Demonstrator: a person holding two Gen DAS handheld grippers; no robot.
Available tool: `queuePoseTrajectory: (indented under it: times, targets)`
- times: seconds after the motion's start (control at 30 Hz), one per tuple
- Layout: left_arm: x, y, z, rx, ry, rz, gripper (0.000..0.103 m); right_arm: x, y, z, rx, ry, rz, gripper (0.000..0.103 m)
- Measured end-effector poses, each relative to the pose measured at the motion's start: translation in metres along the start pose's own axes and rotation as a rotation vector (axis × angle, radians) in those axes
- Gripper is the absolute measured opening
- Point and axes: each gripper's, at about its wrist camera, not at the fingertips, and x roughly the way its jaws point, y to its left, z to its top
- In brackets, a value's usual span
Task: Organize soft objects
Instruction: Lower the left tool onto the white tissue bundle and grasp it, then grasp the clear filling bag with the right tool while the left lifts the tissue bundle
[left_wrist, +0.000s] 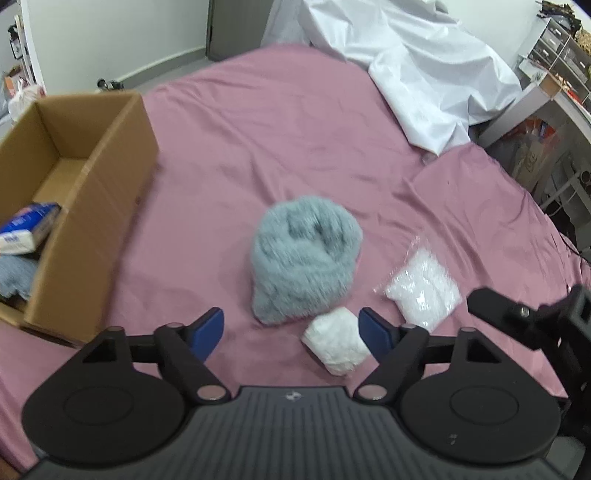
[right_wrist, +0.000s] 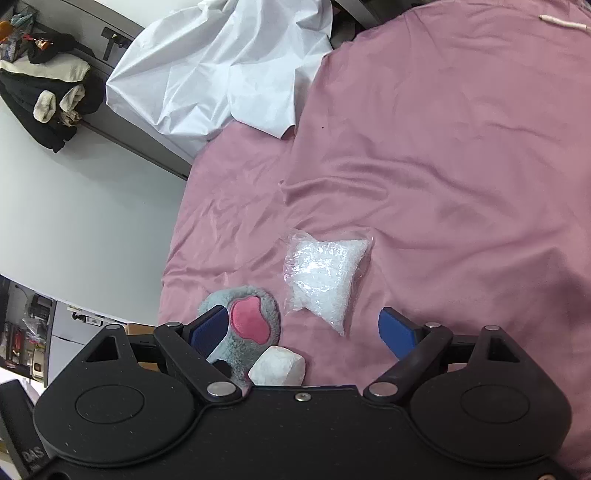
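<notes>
White wad (left_wrist: 338, 345) on the pink bed sheet (left_wrist: 258, 129), just before the left gripper (left_wrist: 291, 330), fingers wide apart, empty. Grey plush (left_wrist: 306, 258) touching it behind; bag of white pellets (left_wrist: 421, 291) beside. Cardboard box (left_wrist: 92, 221) left. Right gripper (right_wrist: 304, 328) likewise spread wide, holding nothing.

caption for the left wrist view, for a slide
Open left gripper above grey fluffy item on pink sheet, cardboard box at left.
</notes>
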Motion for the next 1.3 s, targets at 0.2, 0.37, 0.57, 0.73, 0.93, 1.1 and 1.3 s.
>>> queuePoseTrajectory:
  times: [0.2,0.37,0.57,0.73,0.93,1.1,1.3]
  targets:
    - [0.019,-0.007,-0.007,-0.019,0.041,-0.016,0.067,0.012,-0.006,0.003,0.005,0.029,0.011,0.084]
    - [0.03,-0.012,-0.009,-0.034,0.052,-0.044,0.066,0.018,-0.01,0.005,0.013,0.036,0.018,0.084]
    - [0.037,-0.011,-0.013,-0.087,0.073,-0.12,0.044,0.029,-0.016,0.007,0.017,0.052,0.002,0.084]
    - [0.032,-0.015,-0.011,-0.095,0.064,-0.117,0.036,0.034,-0.017,0.01,0.0,0.048,0.002,0.083]
    - [0.026,-0.012,-0.012,-0.098,0.051,-0.096,0.035,0.041,-0.012,0.011,-0.046,0.045,-0.025,0.071]
    - [0.017,-0.008,-0.011,-0.087,0.035,-0.083,0.035,0.043,-0.009,0.012,-0.061,0.047,-0.042,0.065]
    - [0.001,-0.001,-0.01,-0.079,0.002,-0.068,0.035,0.047,-0.006,0.01,-0.074,0.057,-0.044,0.033]
